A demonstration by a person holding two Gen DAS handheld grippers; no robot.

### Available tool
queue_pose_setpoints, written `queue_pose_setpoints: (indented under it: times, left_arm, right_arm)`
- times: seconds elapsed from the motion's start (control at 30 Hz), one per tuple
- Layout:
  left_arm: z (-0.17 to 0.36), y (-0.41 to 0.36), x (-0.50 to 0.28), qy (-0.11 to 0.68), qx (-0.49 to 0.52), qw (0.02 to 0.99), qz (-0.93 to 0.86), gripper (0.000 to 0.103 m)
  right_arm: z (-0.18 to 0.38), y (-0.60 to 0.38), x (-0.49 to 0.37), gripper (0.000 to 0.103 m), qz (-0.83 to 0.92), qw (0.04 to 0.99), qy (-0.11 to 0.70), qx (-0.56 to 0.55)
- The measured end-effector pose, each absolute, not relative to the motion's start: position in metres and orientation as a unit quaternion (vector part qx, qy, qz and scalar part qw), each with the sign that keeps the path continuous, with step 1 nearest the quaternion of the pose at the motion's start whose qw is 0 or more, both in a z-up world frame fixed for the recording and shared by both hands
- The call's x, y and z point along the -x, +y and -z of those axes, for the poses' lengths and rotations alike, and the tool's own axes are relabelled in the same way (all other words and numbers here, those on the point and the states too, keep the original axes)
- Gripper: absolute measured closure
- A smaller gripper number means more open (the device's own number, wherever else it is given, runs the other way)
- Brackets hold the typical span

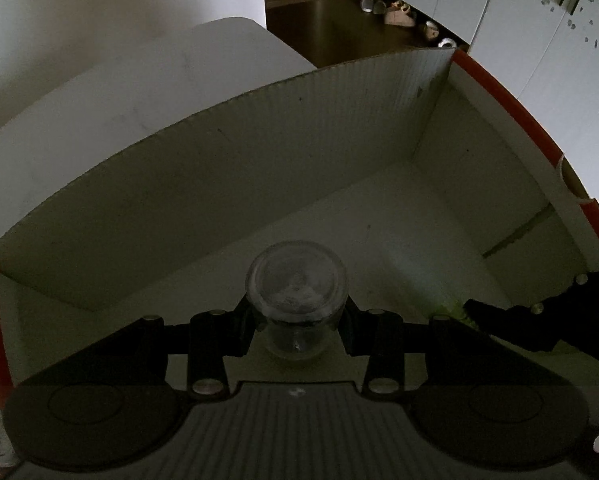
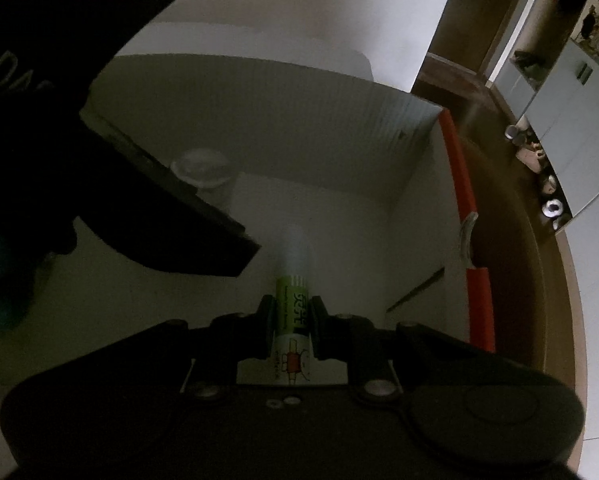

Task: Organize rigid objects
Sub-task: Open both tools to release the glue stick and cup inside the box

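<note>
My left gripper (image 1: 297, 320) is shut on a small clear glass jar (image 1: 297, 284), held inside a white cardboard box (image 1: 259, 152) with red edges, just above its floor. The jar also shows in the right wrist view (image 2: 201, 170), partly hidden behind the left gripper's dark body (image 2: 99, 160). My right gripper (image 2: 291, 320) is shut on a green and white glue stick (image 2: 293, 292) that points forward into the same box (image 2: 339, 92). The right gripper's tip enters the left wrist view (image 1: 499, 312) at the lower right, close beside the left gripper.
The box stands on a white table (image 1: 139, 80). Its right wall has a red rim (image 2: 459, 176) with a notch. Beyond lie a dark wooden floor (image 1: 331, 16), shoes (image 1: 399, 16) and white cabinets (image 1: 539, 40). The box floor ahead is bare.
</note>
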State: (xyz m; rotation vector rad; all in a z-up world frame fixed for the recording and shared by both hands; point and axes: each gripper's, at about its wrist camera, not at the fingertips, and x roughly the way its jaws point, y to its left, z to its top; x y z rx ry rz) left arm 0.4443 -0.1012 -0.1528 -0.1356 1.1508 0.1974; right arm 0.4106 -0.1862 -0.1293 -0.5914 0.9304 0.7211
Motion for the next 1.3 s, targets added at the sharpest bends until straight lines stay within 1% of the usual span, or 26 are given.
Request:
queue_pose_setpoints:
  times: [0.07, 0.27, 0.33, 0.4, 0.47, 0.53, 0.6, 0.63, 0.97, 1.13, 1.23, 1.3]
  left_arm:
    - [0.154, -0.100, -0.444, 0.545, 0.067, 0.831, -0.092, 0.062]
    - [0.157, -0.098, -0.442, 0.551, 0.072, 0.826, -0.092, 0.062]
    - [0.157, -0.099, -0.440, 0.551, 0.073, 0.826, -0.091, 0.062]
    - [0.160, -0.098, -0.451, 0.553, 0.075, 0.825, -0.092, 0.062]
    - [0.159, -0.097, -0.449, 0.553, 0.082, 0.824, -0.094, 0.061]
    - [0.157, -0.097, -0.446, 0.548, 0.084, 0.827, -0.095, 0.056]
    - [0.152, -0.098, -0.442, 0.541, 0.078, 0.832, -0.093, 0.047]
    - [0.149, -0.099, -0.439, 0.536, 0.075, 0.836, -0.093, 0.046]
    - [0.120, -0.098, -0.409, 0.498, 0.074, 0.858, -0.106, 0.045]
    - [0.103, -0.100, -0.395, 0.479, 0.067, 0.867, -0.115, 0.045]
    - [0.095, -0.100, -0.385, 0.469, 0.078, 0.872, -0.118, 0.045]
    - [0.089, -0.099, -0.378, 0.461, 0.081, 0.875, -0.120, 0.045]
  right_arm:
    - [0.130, -0.187, -0.412, 0.087, -0.333, 0.787, 0.440, 0.275]
    - [0.126, -0.192, -0.419, 0.079, -0.336, 0.785, 0.454, 0.253]
    - [0.124, -0.195, -0.421, 0.076, -0.337, 0.786, 0.457, 0.244]
    - [0.123, -0.198, -0.431, 0.069, -0.337, 0.788, 0.458, 0.235]
    - [0.122, -0.202, -0.432, 0.066, -0.337, 0.790, 0.460, 0.224]
    - [0.120, -0.205, -0.434, 0.065, -0.336, 0.792, 0.460, 0.219]
    - [0.119, -0.208, -0.436, 0.063, -0.335, 0.795, 0.458, 0.215]
    - [0.118, -0.210, -0.436, 0.062, -0.336, 0.795, 0.459, 0.211]
    - [0.102, -0.223, -0.434, 0.051, -0.347, 0.806, 0.445, 0.177]
    - [0.093, -0.231, -0.429, 0.041, -0.355, 0.812, 0.435, 0.163]
    - [0.089, -0.235, -0.424, 0.039, -0.359, 0.814, 0.430, 0.154]
    - [0.085, -0.236, -0.417, 0.036, -0.362, 0.815, 0.427, 0.149]
